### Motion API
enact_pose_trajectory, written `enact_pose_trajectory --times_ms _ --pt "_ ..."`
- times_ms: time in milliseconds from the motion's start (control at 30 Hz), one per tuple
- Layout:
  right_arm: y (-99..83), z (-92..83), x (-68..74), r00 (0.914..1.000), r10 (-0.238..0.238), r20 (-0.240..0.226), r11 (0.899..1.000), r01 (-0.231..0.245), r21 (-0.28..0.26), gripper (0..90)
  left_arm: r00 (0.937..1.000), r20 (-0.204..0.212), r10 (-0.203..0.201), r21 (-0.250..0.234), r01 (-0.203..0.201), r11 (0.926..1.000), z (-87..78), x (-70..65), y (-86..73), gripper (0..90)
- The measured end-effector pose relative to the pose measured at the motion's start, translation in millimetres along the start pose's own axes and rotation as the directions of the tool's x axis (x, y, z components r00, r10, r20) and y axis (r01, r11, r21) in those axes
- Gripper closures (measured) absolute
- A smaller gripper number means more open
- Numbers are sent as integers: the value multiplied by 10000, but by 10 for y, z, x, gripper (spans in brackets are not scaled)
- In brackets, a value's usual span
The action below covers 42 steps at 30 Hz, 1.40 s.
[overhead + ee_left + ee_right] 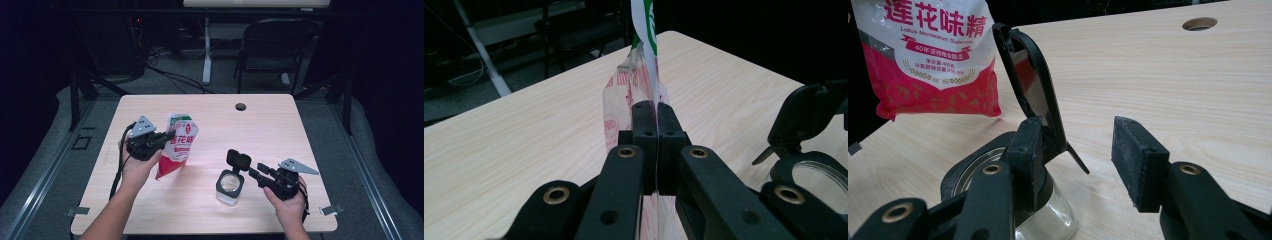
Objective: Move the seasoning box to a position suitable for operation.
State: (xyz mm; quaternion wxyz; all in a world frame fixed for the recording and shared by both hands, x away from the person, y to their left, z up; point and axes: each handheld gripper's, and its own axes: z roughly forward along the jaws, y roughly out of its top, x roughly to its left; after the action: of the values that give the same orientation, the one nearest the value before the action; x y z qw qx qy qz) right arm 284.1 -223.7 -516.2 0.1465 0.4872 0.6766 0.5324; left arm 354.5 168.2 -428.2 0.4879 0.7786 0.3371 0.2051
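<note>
Seasoning bag hangs pinched in the left hand-held gripper.

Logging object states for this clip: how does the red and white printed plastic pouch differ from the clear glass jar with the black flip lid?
The red and white printed plastic pouch hangs tilted above the table, pinched in the shut left gripper; the clear glass jar with the black flip lid stands upright on the table. The pouch is soft and opaque, the jar rigid and see-through. The jar's lid stands open beside the open right gripper. Both are containers.
</note>
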Motion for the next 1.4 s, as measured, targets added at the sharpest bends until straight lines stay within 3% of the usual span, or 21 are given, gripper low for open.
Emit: enact_pose_trajectory --times_ms 300,667,900,1100,1267,1400 --pt "4 -10 -7 10000 10 4 10000 -10 -2 555 9996 226 140 -15 -139 9999 83 -110 68 900" --pt "8 -18 -12 10000 21 0 10000 -21 -3 555 9982 494 335 178 -344 9992 176 -200 35 900" --pt "19 -29 0 10000 -27 5 10000 28 -57 555 9973 732 20 75 -26 10000 156 -185 -63 900" --pt "84 -95 89 9998 -194 -106 9993 191 -315 563 9954 952 -67 98 58 9999 92 -191 -153 900" --pt "175 -185 176 9983 -22 -581 9981 -14 -624 571 9936 1111 -199 81 191 9998 18 -186 -246 900" --pt "232 -241 272 9969 -520 -590 9965 479 -692 573 9922 1205 -331 147 315 9994 -40 -158 -327 900"
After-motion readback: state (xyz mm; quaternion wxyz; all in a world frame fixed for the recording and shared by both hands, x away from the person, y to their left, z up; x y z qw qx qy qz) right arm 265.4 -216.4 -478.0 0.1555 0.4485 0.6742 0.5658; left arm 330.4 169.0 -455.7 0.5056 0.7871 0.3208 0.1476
